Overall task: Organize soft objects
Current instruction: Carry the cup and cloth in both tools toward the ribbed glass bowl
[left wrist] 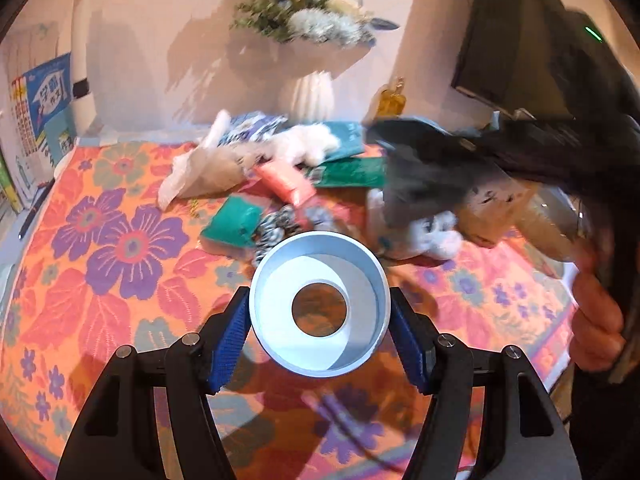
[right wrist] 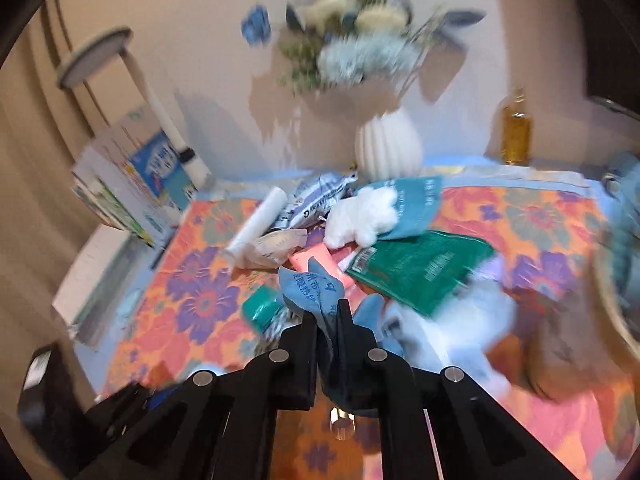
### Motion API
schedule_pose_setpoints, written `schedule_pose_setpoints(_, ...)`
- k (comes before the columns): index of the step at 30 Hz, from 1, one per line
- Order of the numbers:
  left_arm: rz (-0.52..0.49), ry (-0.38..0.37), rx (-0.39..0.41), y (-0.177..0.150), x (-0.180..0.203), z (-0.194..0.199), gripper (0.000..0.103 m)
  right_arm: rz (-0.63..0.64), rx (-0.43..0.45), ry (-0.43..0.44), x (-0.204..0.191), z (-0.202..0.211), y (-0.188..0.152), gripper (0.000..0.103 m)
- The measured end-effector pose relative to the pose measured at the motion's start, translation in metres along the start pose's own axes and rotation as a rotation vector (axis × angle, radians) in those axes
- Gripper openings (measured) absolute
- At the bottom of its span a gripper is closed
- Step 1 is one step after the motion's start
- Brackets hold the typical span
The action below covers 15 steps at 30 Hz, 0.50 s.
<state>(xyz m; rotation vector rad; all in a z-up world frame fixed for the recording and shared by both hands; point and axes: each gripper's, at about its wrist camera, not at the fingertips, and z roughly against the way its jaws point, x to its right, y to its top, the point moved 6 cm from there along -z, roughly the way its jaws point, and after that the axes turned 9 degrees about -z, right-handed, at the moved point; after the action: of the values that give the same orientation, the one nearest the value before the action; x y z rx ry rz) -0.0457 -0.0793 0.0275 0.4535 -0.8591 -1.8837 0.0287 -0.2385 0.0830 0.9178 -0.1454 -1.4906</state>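
Note:
My left gripper [left wrist: 319, 308] is shut on a white round cup [left wrist: 280, 280] with a hole in its bottom, and the blue pads [left wrist: 230, 332] press on both its sides. It hangs above the floral cloth [left wrist: 120, 240]. My right gripper [right wrist: 328, 312] is shut on a crumpled blue printed pouch [right wrist: 308, 284]. Behind both lies a pile of soft things: a white plush [right wrist: 360, 216], green packets [right wrist: 420, 272], a pink packet [left wrist: 286, 184], a teal pouch [left wrist: 232, 220] and a striped item [left wrist: 272, 232]. In the left wrist view a dark blur [left wrist: 460, 160] and a hand [left wrist: 596, 320] fill the right side.
A white ribbed vase [right wrist: 388, 144] with flowers and an amber bottle [right wrist: 516, 128] stand at the back by the wall. Books [right wrist: 132, 184] and a white lamp [right wrist: 96, 56] are at the left edge. A blurred brownish thing [left wrist: 520, 216] sits at the right.

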Motion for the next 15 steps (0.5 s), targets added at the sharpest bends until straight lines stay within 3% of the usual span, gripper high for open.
schedule_pose_setpoints(5, -0.035, -0.044, 0.004, 0.002, 0.027, 0.004, 0.064, -0.044, -0.003, -0.05, 0.034, 0.05, -0.051, 0.008)
schedule_pose_setpoints(11, -0.07, -0.063, -0.03, -0.002, 0.056, -0.006, 0.064, -0.132, -0.134, -0.143, 0.094, 0.031, -0.109, 0.009)
schedule_pose_setpoints(13, -0.078, -0.06, -0.037, -0.003, 0.062, -0.008, 0.064, -0.14, -0.148, -0.173, 0.105, 0.027, -0.119, 0.013)
schedule_pose_setpoints(14, -0.081, -0.058, -0.04, -0.003, 0.064, -0.008, 0.064, -0.136, -0.149, -0.18, 0.108, 0.026, -0.121, 0.02)
schedule_pose_setpoints(15, -0.083, -0.055, -0.041, -0.003, 0.065, -0.009, 0.064, -0.13, -0.144, -0.187, 0.109, 0.027, -0.121, 0.037)
